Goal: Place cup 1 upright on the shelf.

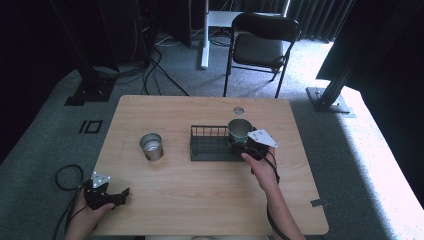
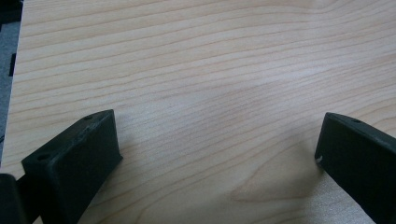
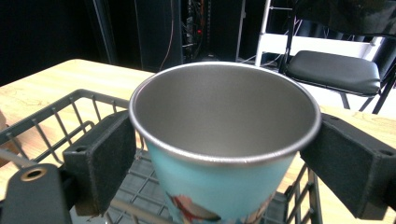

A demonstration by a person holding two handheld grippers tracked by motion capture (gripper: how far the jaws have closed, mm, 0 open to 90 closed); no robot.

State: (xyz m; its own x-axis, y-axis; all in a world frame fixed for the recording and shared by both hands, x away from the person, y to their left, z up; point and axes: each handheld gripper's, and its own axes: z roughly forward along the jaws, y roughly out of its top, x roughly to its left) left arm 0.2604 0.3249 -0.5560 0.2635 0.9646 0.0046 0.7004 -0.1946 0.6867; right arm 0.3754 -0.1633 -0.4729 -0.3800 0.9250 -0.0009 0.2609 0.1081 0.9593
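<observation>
Blue cup (image 3: 224, 154) between right gripper (image 3: 224, 154) jaws

No readable text, label or number anywhere.

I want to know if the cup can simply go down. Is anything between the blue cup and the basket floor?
Nothing visible: the blue cup, held by the right hand-held gripper, sits over bare grid of the wire basket.

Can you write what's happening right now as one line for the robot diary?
right gripper: shut on blue cup, over wire basket | left gripper: open, idle | silver cup: on table
</observation>
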